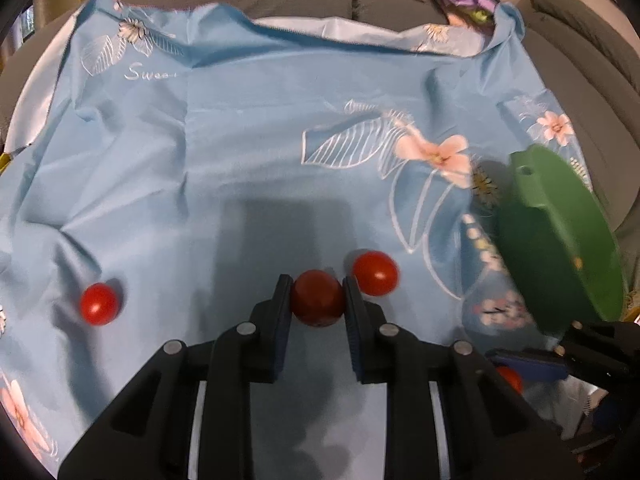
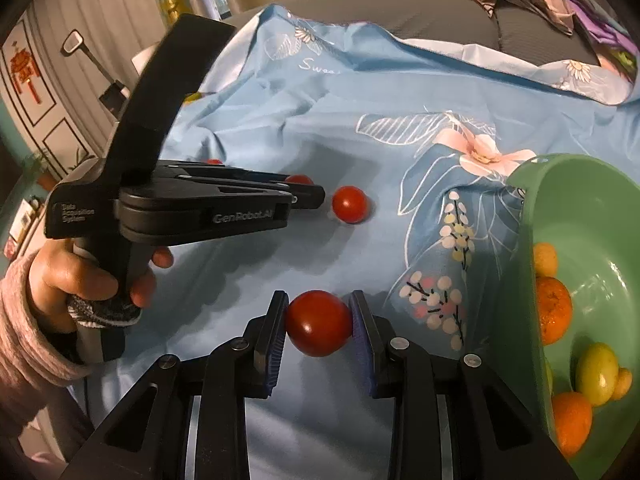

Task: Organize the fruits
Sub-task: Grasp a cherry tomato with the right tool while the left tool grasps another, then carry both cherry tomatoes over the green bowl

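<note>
The left hand-held gripper pinched a red tomato on the blue floral cloth, with a second tomato just beyond its right finger and a third well off to its left. The right hand-held gripper pinched another tomato, the green bowl of oranges to its right.

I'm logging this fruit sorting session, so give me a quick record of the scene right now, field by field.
surface: blue floral cloth
left gripper: shut on a red tomato
right gripper: shut on another red tomato
loose tomatoes on cloth: two, one left of the left gripper, one just right of it
green bowl: at the right, holds orange and yellow-green fruits
hand: grips the left gripper's handle
</note>
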### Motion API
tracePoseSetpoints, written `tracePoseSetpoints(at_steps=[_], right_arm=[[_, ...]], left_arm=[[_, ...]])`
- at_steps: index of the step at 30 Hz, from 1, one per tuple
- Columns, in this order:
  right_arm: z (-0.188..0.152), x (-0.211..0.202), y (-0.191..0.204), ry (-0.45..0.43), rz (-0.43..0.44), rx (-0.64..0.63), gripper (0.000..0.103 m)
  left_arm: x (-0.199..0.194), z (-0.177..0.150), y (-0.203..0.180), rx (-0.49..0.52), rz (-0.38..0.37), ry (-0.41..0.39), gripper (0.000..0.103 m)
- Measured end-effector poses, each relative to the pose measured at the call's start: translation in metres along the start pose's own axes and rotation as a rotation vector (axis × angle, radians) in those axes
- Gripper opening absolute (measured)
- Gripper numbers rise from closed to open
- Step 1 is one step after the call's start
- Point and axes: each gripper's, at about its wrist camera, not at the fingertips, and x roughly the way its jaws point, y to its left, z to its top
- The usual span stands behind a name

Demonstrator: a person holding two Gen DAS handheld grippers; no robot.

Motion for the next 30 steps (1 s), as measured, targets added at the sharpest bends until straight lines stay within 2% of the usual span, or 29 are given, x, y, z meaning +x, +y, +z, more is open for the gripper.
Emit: tracePoseSetpoints(at_steps=[9, 14, 30], right_arm=[[0.003, -0.034, 0.007, -0.082, 0.02, 0.014, 0.033], [0.0, -0.053, 0.008, -0.12, 0.01, 0.023, 0.033], [-0.019, -0.112, -0.035, -0.226, -0.077, 0.118, 0.033]], left_arm=[[-0.062, -0.024, -0.014, 0.011, -0.018, -0.056, 0.025], [-0.082, -0.033, -0.028, 0.023, -0.033, -0.072, 0.025], [-0.094, -0.018, -0.11, 0.175, -0.108, -0.104, 0.025]])
